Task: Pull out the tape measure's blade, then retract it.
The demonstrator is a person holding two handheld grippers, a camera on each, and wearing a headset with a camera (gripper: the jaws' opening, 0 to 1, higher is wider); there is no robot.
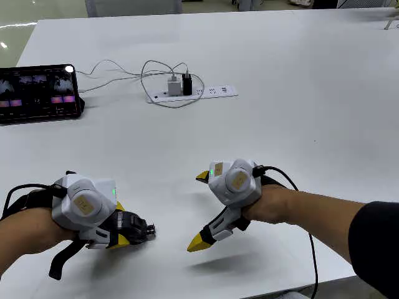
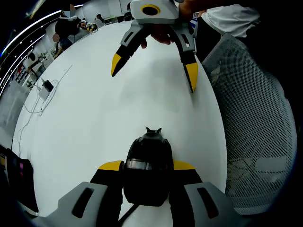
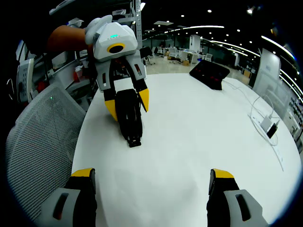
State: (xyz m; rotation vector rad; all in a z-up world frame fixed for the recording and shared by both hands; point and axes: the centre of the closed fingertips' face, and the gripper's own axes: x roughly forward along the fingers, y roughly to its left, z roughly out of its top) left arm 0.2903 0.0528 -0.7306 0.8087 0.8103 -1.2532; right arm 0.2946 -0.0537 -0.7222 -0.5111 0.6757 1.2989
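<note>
While my left gripper (image 1: 128,229) clamps the small, hard tape measure (image 2: 148,161) in its fingers, I think my right gripper (image 1: 199,210), fingers spread wide, should pinch the thin blade hook (image 2: 153,130).

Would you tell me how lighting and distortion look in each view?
Head view: even light, soft shadow beneath the right gripper. Left gripper view: fisheye bows the table edge; tape measure dark. Right gripper view: ceiling lights curve.

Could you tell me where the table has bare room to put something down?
Bare: the table right of the power strip, and the band between that strip and the left tongs and right tongs. Crowded: the cables beside the tablet.
</note>
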